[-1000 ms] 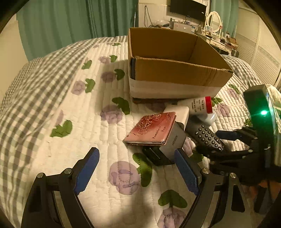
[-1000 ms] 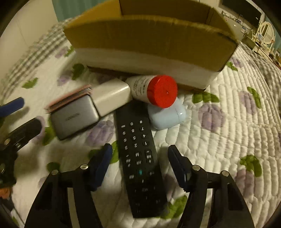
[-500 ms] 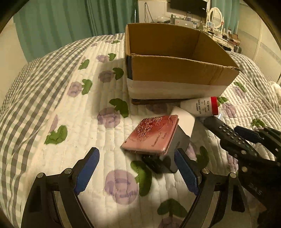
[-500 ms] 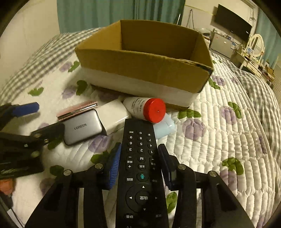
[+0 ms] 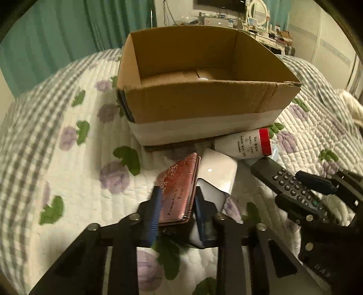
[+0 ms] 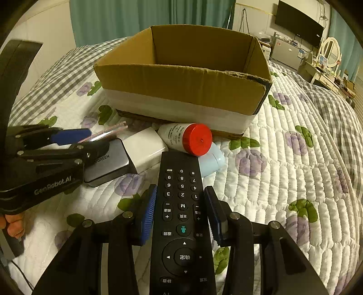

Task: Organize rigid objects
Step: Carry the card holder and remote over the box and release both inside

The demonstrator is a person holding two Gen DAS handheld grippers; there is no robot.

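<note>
Remote control, black and long, sits nearest to us in the right wrist view, clamped between the blue pads of our right gripper, its keypad facing up and its far end pointing toward the box; in the left wrist view we see the same remote held off to the right; our left gripper is closed narrowly on a reddish-brown embossed wallet, one blue pad on each long edge, the wallet lying on top of a grey UGREEN charger; just beside the charger, touching it, a white block rests on the quilt, a white cover with purple flowers and green leaves; a little further on, a white bottle with a red cap lies on its side, cap toward us, resting against a pale blue case that peeks out beside the remote's far end; behind all of these stands an open cardboard box with a white band along its lower wall, the bottle lying just in front of it; through the left wrist view we glimpse something small and pale on the box floor, too unclear to name; beyond the bed hang teal curtains, and a dark screen is mounted on the far wall.
</note>
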